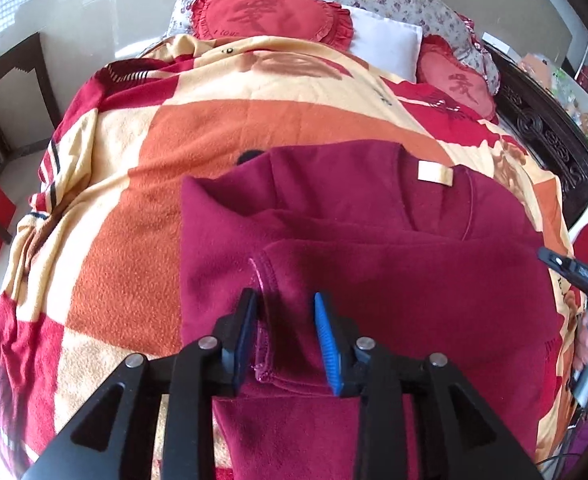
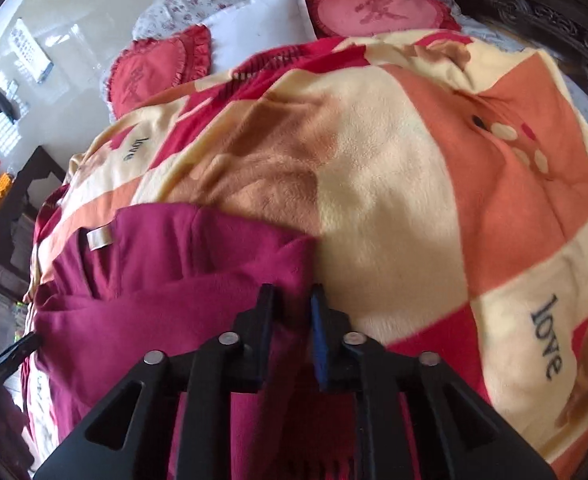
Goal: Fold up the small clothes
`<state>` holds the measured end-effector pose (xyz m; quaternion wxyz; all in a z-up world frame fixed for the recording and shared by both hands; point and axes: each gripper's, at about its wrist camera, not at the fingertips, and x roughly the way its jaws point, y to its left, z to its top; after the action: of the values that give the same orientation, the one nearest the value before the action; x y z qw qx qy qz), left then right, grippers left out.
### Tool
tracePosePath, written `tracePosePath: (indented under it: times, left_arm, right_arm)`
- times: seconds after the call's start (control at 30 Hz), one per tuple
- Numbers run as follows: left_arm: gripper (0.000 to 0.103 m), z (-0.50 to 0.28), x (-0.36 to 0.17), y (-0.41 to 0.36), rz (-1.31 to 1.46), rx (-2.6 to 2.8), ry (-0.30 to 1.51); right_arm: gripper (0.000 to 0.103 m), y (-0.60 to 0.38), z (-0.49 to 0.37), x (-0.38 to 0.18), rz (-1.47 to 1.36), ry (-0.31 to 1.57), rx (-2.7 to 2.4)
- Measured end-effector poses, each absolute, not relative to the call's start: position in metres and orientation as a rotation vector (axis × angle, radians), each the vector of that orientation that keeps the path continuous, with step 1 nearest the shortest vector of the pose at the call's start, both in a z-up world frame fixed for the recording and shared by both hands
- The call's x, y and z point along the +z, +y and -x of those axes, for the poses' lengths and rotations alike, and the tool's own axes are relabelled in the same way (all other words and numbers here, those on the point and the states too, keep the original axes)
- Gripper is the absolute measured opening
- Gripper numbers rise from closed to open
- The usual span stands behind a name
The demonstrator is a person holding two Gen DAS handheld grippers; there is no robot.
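From the left wrist camera, the left gripper (image 1: 283,300) has its jaws parted to a middling width, with a stitched hem fold of the maroon fleece top (image 1: 374,280) lying between the blue pads (image 1: 328,344); the fabric touches the left-hand pad, but whether the pads pinch it cannot be told. The top lies partly folded on the patchwork fleece blanket (image 1: 213,128), its cream neck label (image 1: 434,173) facing up with no legible print. At the head of the bed, a red heart cushion (image 1: 269,12) carries a large Chinese character and the words "I love". The right gripper (image 1: 578,272) shows at the right edge. From the right wrist camera, the right gripper (image 2: 291,300) has its jaws set narrow, with the top's (image 2: 165,300) right edge fold running between the fingers; a firm clamp is not clear. The blanket (image 2: 394,184) reads "love" twice.
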<state>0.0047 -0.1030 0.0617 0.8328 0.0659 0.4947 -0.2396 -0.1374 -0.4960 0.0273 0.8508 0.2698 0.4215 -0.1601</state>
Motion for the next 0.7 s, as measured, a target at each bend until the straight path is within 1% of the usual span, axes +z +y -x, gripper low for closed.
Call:
tracePosePath:
  times: [0.03,0.1,0.13,0.17,0.2,0.3,0.33,0.4,0.47,0.53,0.6,0.7]
  left_arm:
    - [0.033,-0.005,0.061,-0.102,-0.135,-0.507,1.05]
    - [0.035,-0.005,0.061,-0.101,-0.129,-0.502,1.046]
    - [0.037,-0.005,0.06,-0.101,-0.132,-0.496,1.044]
    - [0.038,-0.004,0.059,-0.102,-0.139,-0.488,1.04]
    - [0.041,-0.003,0.058,-0.103,-0.151,-0.478,1.031]
    - [0.053,0.0,0.051,-0.106,-0.18,-0.458,1.013]
    - [0.054,0.001,0.048,-0.108,-0.199,-0.448,1.014]
    - [0.055,0.006,0.047,-0.109,-0.235,-0.431,1.016]
    - [0.062,0.012,0.05,-0.109,-0.256,-0.426,1.006]
    - [0.072,0.018,0.053,-0.107,-0.268,-0.42,0.992]
    - [0.074,0.024,0.057,-0.103,-0.285,-0.396,0.97]
    - [0.074,0.027,0.06,-0.097,-0.28,-0.383,0.966]
  right_arm:
    - [0.013,-0.493,0.143,0.032,-0.565,0.883,-0.332]
    - [0.02,-0.483,0.158,0.04,-0.577,0.874,-0.301]
    - [0.023,-0.48,0.16,0.041,-0.58,0.876,-0.289]
    - [0.023,-0.472,0.163,0.039,-0.573,0.904,-0.269]
    - [0.023,-0.465,0.165,0.034,-0.559,0.948,-0.259]
    - [0.008,-0.449,0.167,0.015,-0.474,1.028,-0.285]
    - [0.008,-0.449,0.167,0.009,-0.433,1.035,-0.328]
    - [0.008,-0.454,0.172,0.009,-0.472,1.018,-0.353]
    - [0.008,-0.454,0.178,0.021,-0.487,0.992,-0.38]
    - [0.008,-0.449,0.184,0.038,-0.449,0.952,-0.394]
    - [0.008,-0.438,0.188,0.052,-0.434,0.914,-0.347]
    - [0.008,-0.423,0.184,0.058,-0.437,0.916,-0.258]
